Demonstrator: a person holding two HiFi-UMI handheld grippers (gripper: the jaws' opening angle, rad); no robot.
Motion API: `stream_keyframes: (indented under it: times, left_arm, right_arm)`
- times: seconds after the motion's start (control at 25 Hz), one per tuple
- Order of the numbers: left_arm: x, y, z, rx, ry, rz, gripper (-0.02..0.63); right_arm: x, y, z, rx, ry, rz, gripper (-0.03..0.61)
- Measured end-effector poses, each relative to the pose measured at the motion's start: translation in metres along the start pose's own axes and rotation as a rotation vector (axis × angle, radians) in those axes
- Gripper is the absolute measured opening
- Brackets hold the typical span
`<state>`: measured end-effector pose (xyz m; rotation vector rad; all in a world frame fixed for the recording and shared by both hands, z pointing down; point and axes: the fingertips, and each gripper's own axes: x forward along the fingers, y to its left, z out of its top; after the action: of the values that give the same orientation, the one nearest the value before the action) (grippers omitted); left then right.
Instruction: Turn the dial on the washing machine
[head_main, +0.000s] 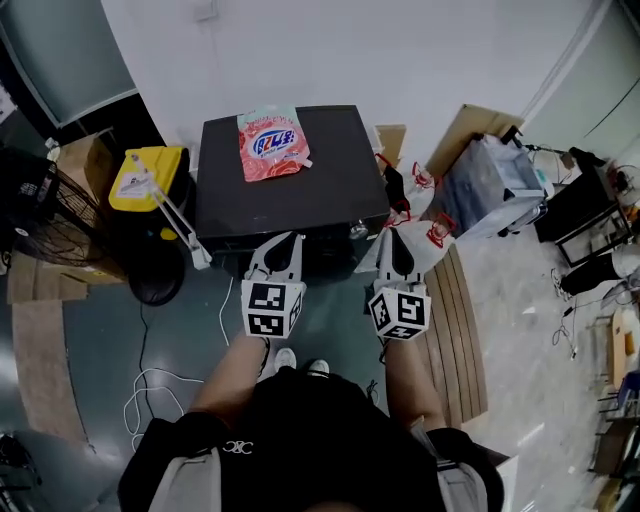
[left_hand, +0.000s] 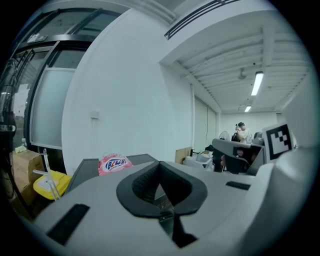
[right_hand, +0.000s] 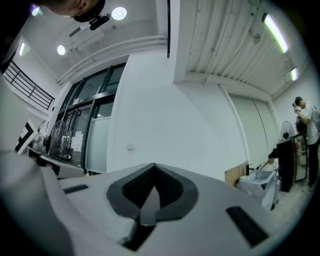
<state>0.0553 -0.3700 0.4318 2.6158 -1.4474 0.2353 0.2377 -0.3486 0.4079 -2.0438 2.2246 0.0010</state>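
Black washing machine stood at twelve o'clock; left tool and right tool, both closed on nothing, hovered clear, its dial apparently ungripped.

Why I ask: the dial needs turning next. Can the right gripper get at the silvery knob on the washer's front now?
Probably yes: the right gripper hangs just beside the knob with nothing between them in the head view, though its shut jaws would have to open first.

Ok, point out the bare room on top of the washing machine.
The washing machine is bare on top in front of and right of the detergent pouch. Crowded: bags on its right, yellow container on its left.
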Motion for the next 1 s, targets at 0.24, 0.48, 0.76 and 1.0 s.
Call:
stream_keyframes:
  times: [0.24, 0.48, 0.76, 1.0]
  left_arm:
    - [-0.007, -0.005, 0.02, 0.023, -0.041, -0.02, -0.005]
    - [-0.012, -0.007, 0.026, 0.035, -0.05, -0.023, -0.005]
    - [-0.017, -0.006, 0.029, 0.044, -0.057, -0.021, -0.005]
    - [-0.018, -0.005, 0.027, 0.046, -0.056, -0.022, -0.005]
  right_arm:
    - [-0.021, 0.018, 0.009, -0.027, -0.014, 0.014, -0.002]
    - [-0.021, 0.022, 0.019, -0.026, -0.037, 0.018, -0.001]
    - [-0.023, 0.026, 0.019, -0.021, -0.039, 0.029, -0.001]
    - [-0.023, 0.029, 0.017, -0.024, -0.038, 0.033, 0.0]
